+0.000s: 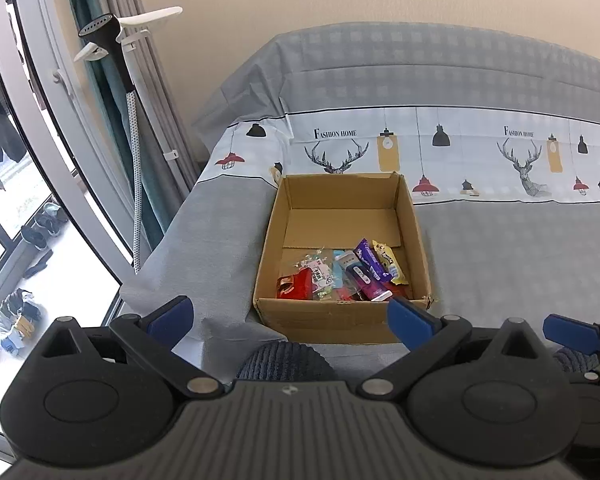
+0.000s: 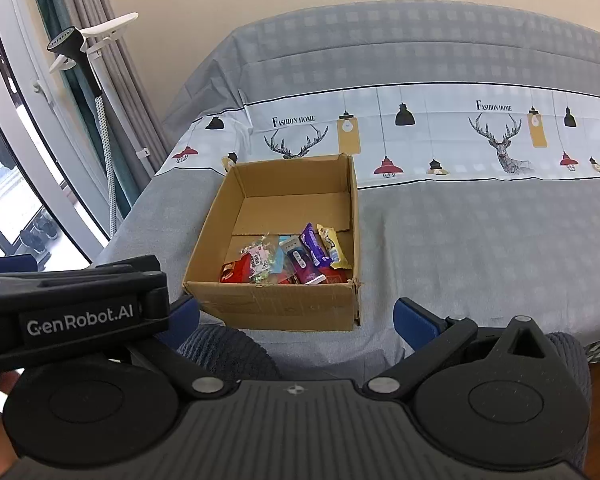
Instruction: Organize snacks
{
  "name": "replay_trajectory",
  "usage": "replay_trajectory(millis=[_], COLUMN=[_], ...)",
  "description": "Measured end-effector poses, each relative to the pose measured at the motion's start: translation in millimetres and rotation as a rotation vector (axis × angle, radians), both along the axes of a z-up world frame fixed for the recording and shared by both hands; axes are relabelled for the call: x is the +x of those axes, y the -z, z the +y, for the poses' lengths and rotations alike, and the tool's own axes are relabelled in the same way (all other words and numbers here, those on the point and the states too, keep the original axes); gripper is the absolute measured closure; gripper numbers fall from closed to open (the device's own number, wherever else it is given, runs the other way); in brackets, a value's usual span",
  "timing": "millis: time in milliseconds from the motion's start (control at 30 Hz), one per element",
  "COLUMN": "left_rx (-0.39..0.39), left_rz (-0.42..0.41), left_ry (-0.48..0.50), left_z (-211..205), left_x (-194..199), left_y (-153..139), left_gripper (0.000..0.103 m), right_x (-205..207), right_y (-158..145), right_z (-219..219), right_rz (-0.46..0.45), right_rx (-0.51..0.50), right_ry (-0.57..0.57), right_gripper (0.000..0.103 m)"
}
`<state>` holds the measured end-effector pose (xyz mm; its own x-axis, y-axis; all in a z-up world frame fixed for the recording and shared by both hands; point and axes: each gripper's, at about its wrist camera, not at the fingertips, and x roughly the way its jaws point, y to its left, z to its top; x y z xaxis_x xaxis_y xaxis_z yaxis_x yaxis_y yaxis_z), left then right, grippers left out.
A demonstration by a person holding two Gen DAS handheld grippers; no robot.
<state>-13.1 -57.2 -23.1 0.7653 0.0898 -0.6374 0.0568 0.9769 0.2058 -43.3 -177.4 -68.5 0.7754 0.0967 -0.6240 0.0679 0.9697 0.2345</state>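
Note:
An open cardboard box (image 1: 340, 320) stands on the cloth-covered table, also in the right wrist view (image 2: 276, 308). Several wrapped snacks (image 1: 340, 276) lie in its near half: a red packet, a clear candy bag, purple and yellow bars; they also show in the right wrist view (image 2: 292, 260). My left gripper (image 1: 290, 318) is open and empty, held back just before the box's near wall. My right gripper (image 2: 300, 316) is open and empty, just right of the left one, whose body (image 2: 72, 312) fills its left side.
The table wears a grey cloth (image 1: 520, 248) with a deer-and-lamp print band (image 1: 440, 152). A garment steamer (image 1: 128, 92), curtains and a window stand at the left. Dark knit fabric (image 1: 280, 360) lies below the grippers.

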Motion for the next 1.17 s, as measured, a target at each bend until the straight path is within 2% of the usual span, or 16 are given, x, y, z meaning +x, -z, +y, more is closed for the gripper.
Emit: replay_trajectory(millis=[1167], left_rx=[0.026], left_rz=[0.018], left_ry=[0.007], left_z=[-4.3], left_x=[3.2], left_y=[7.7], left_gripper=[0.000], right_x=[1.1], right_y=[7.0], right_z=[-2.0], right_rz=[0.015], right_rx=[0.018], right_ry=[-0.003], right_gripper=[0.000])
